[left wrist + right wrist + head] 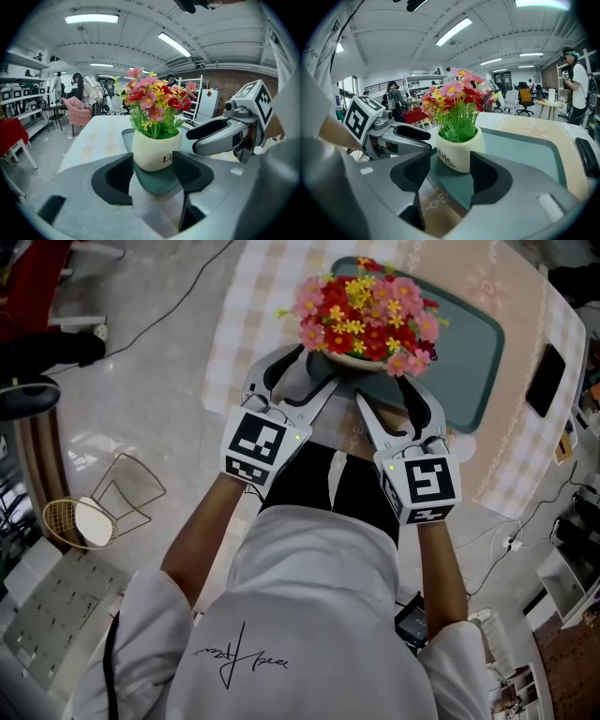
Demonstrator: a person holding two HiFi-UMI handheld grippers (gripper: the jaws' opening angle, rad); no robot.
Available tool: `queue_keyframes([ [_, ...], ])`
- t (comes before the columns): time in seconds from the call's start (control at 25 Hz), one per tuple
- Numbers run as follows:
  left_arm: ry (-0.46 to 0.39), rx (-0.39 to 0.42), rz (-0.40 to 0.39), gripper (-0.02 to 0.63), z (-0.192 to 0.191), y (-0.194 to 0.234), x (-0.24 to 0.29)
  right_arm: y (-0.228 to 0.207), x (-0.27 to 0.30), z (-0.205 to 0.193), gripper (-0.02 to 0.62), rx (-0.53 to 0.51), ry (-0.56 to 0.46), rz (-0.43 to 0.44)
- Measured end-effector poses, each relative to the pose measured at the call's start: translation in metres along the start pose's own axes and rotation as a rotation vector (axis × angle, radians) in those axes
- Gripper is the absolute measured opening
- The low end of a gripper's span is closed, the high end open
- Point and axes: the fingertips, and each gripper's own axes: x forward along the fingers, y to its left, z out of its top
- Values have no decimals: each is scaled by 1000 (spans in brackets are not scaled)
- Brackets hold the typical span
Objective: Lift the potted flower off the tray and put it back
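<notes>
Under strip-lit workshop ceiling: pale floor, shelves, chairs, people far off. Table [246, 306] with checked cloth carries teal tray [473, 348]. Potted flower [367, 317] upright on tray's near end. Left gripper [153, 174] and right gripper [450, 176] both have jaws spread. Pot sits just ahead between each pair of pads, untouched.

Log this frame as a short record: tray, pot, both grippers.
tray: teal, on table
pot: cream, holds flowers, upright on tray's near corner
left gripper: open, aimed at pot, pads not on it
right gripper: open, aimed at pot, pads not on it
stage: pot not lifted
</notes>
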Motion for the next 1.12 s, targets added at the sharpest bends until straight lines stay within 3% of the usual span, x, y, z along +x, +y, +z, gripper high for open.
queue_keyframes([
  [0.4, 0, 69, -36, 270, 9, 3, 17, -11, 21, -5, 301, -17, 48, -15],
  [0.6, -3, 162, -34, 270, 9, 0, 18, -16, 26, -5, 305, -23, 58, -24],
  [1.12, -6, 140, -117, 270, 5, -2, 25, -23, 37, -8, 334, -31, 83, -50],
])
